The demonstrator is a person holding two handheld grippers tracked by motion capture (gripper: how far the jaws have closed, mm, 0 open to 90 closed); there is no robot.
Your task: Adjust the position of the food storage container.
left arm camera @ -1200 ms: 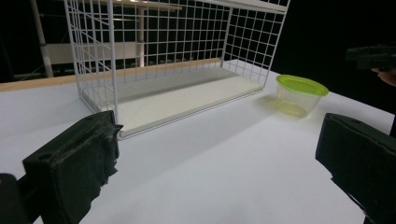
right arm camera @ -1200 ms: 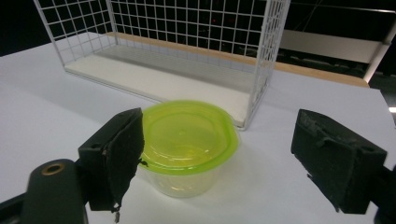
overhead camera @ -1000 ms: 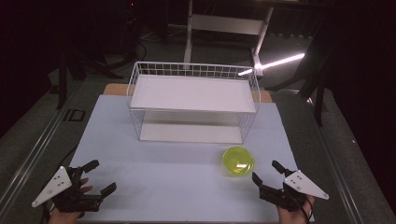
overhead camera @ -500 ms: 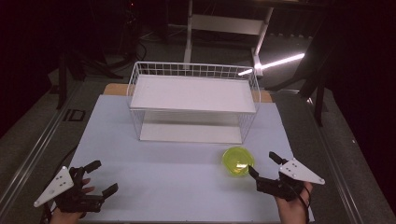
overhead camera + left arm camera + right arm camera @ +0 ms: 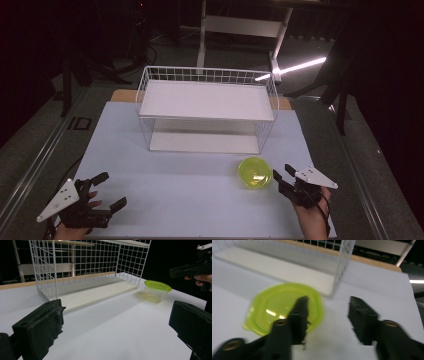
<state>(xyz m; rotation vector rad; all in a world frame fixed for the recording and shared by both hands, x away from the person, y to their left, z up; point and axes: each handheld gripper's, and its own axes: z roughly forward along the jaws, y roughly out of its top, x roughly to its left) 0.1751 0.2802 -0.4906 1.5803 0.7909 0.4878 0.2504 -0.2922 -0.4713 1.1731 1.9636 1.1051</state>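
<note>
A white wire basket (image 5: pixel 207 107) is standing on the far half of the table, open side facing the near edge, with a flat white shelf board (image 5: pixel 207 100) lying across its top and a second white board (image 5: pixel 204 142) lying on its floor. A pale blue-white table cover (image 5: pixel 175 185) is spreading under it, and a strip of wooden table edge (image 5: pixel 122 95) is showing behind the basket at both ends. Beyond the table, a white frame with a post (image 5: pixel 202 30) is standing on the dark floor, and a bright strip of light (image 5: pixel 295 67) is glowing at the right.
</note>
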